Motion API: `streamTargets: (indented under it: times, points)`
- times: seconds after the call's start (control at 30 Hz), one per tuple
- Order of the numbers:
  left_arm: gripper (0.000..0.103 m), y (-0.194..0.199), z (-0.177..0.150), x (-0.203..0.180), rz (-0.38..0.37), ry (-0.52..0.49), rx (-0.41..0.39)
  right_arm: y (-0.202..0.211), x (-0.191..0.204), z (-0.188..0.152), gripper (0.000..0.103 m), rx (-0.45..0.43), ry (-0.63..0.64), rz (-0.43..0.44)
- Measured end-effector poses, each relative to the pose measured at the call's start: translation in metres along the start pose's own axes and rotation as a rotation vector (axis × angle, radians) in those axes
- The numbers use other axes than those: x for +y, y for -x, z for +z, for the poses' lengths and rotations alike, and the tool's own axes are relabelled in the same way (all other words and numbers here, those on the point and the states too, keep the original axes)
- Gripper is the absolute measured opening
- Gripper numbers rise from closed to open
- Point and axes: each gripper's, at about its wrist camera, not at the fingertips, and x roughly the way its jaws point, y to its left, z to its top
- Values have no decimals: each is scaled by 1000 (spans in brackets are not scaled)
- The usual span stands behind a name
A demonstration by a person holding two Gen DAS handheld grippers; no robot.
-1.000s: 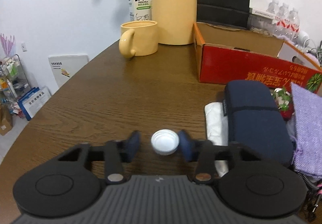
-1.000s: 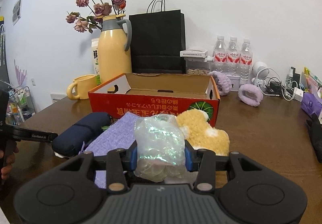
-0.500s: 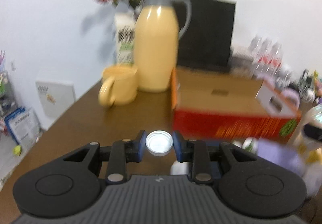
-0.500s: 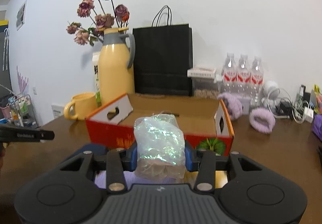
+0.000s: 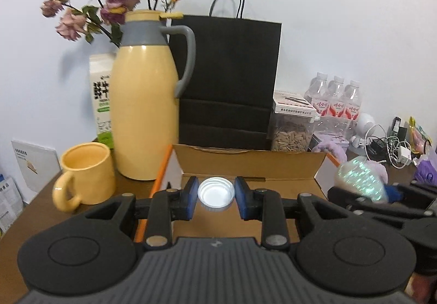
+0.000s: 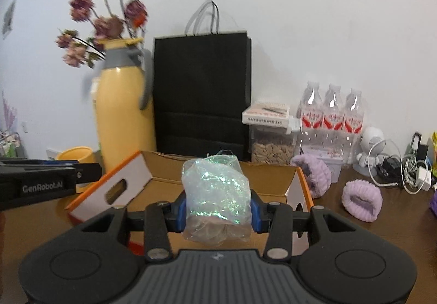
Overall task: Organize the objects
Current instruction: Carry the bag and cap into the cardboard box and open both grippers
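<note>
The white cap [image 5: 216, 194] sat between the blue pads of the left gripper [image 5: 216, 196], open side facing the camera, and both pads pressed on its rim — so this gripper was clamped on the cap. Under and ahead of the cap lay the open cardboard box [image 5: 254, 164], its brown inside directly below the fingers.

The right gripper [image 6: 218, 208] was closed around the iridescent plastic bag [image 6: 217, 196]; the crumpled bag bulged above and below the pads. It was also held over the same box [image 6: 273, 181], whose orange-edged flap with a hand slot [image 6: 114, 189] stood up to the left of the fingers. In the left wrist view this bag [image 5: 360, 178] appeared to the right of the left gripper, near the right end of the box. In the right wrist view the left gripper's black body [image 6: 38, 185] reached in from the left.

To the left of the left gripper stood a yellow mug [image 5: 86, 173], and behind it a yellow thermos [image 5: 146, 113] and a milk carton [image 5: 102, 96]. Straight ahead, behind the box, a black paper bag [image 5: 229, 80] leaned at the wall. Further right were a jar of seeds [image 5: 292, 132] and three water bottles [image 5: 338, 102] — beyond them, a tangle of cables [image 5: 387, 145]. Two purple fluffy bands [image 6: 360, 200] lay on the table [image 6: 396, 222] to the right of the right gripper.
</note>
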Motion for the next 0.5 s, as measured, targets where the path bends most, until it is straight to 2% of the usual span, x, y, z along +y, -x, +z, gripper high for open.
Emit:
streamTargets:
  times: [0.13,0.33,0.5]
  points:
    - [30,-18,-2,0,-5,7,5,-25,-6,-9,42,59,-15,-18]
    - [30,-51,-9,2,8,-18,92,-46,-8,-23,42,136,-9,-29]
    - [29,-64,-16,5,24,-27,145,-50,-9,-27,43,162,-12,-36]
